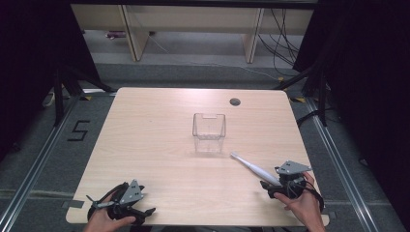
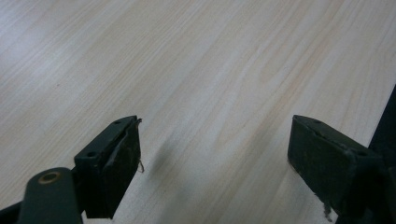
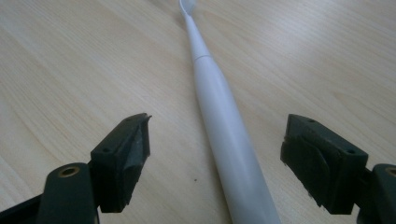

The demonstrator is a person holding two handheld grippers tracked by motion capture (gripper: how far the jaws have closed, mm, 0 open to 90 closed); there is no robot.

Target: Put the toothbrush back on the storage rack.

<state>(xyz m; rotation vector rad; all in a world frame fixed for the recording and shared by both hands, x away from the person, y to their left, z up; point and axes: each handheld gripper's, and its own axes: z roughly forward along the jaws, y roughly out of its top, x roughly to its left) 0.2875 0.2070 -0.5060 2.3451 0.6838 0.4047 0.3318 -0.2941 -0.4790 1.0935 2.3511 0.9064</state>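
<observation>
A white electric toothbrush (image 1: 254, 167) lies flat on the wooden table (image 1: 159, 140), brush head toward a clear plastic cup (image 1: 209, 132) that stands upright mid-table. My right gripper (image 1: 274, 187) sits at the handle end, near the table's front right. In the right gripper view the toothbrush (image 3: 224, 126) runs between the two wide-apart jaws of the right gripper (image 3: 215, 154), and neither pad touches it. My left gripper (image 1: 145, 211) rests near the front left edge. In the left gripper view the left gripper (image 2: 212, 154) stands open over bare wood.
A round cable hole (image 1: 235, 101) sits near the table's far edge. Beyond the table are pale wooden furniture legs (image 1: 138, 36) and loose cables (image 1: 283, 43) on the floor. Dark curtains flank both sides. A floor mark reading 5 (image 1: 78, 130) lies left of the table.
</observation>
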